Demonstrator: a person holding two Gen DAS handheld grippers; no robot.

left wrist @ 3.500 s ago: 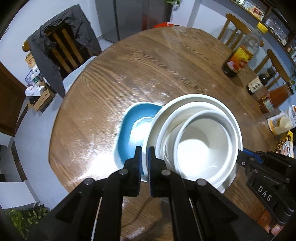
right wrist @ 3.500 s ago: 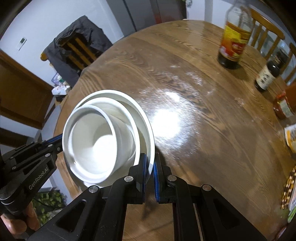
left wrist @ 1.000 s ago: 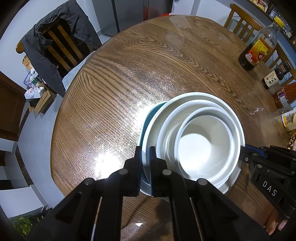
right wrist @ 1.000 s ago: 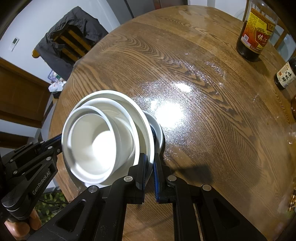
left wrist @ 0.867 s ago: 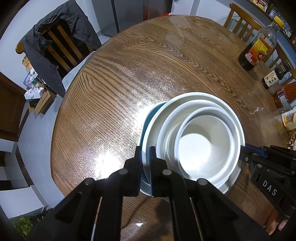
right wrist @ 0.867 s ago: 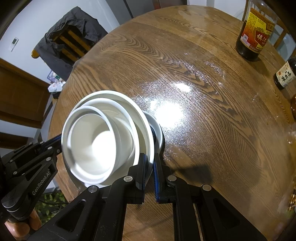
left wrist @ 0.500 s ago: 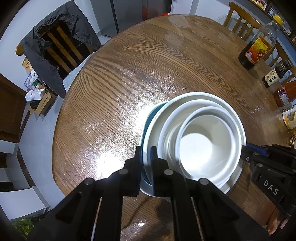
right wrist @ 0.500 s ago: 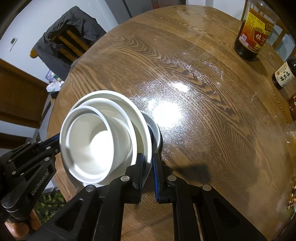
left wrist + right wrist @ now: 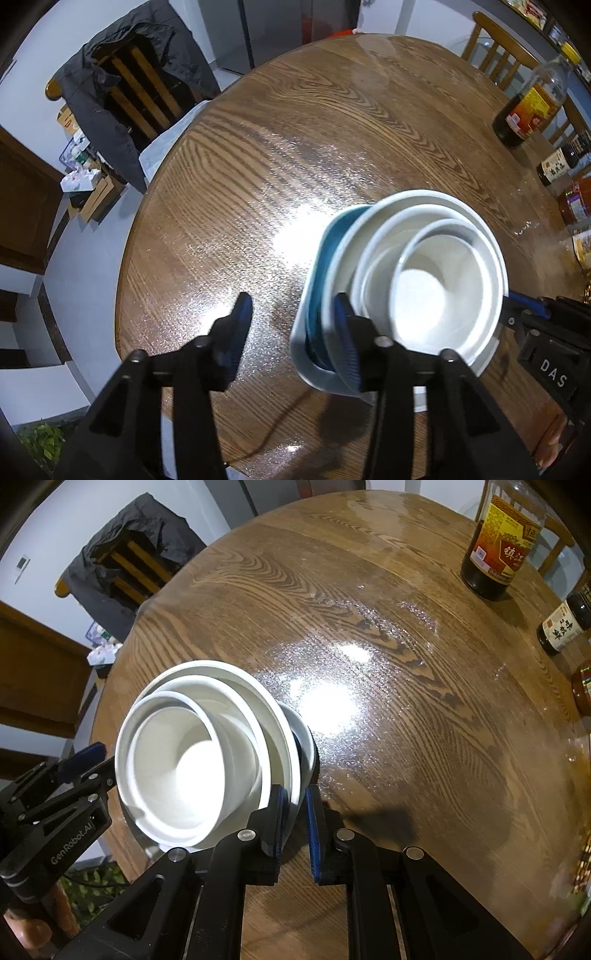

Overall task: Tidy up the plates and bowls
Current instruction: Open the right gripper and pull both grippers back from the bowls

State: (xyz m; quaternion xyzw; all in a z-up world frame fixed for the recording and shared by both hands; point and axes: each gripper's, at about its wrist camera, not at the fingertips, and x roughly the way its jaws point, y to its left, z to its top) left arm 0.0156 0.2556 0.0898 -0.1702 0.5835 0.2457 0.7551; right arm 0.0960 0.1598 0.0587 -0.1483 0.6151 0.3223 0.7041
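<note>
— Left gripper (image 9: 291, 328)?
— Jaws opening, the blue dish's (image 9: 314, 295) edge between them, unpressed.
— Right gripper (image 9: 295, 816)?
— Clenched on the white plate's (image 9: 284, 731) rim — two bowls (image 9: 184, 757) nested in it, stacked on the table (image 9: 406, 664).

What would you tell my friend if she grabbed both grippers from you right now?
Left gripper: jaws opening, letting go of the rim; the stack's edge sits between them.
Right gripper: shut on the white plate rim at the other side.
Stack: small white bowl inside a bigger white bowl, on the white plate, all set on the blue dish on the wooden table.
Done: the white stack sits on the blue dish.
Left: open the right gripper and pull both away gently.
</note>
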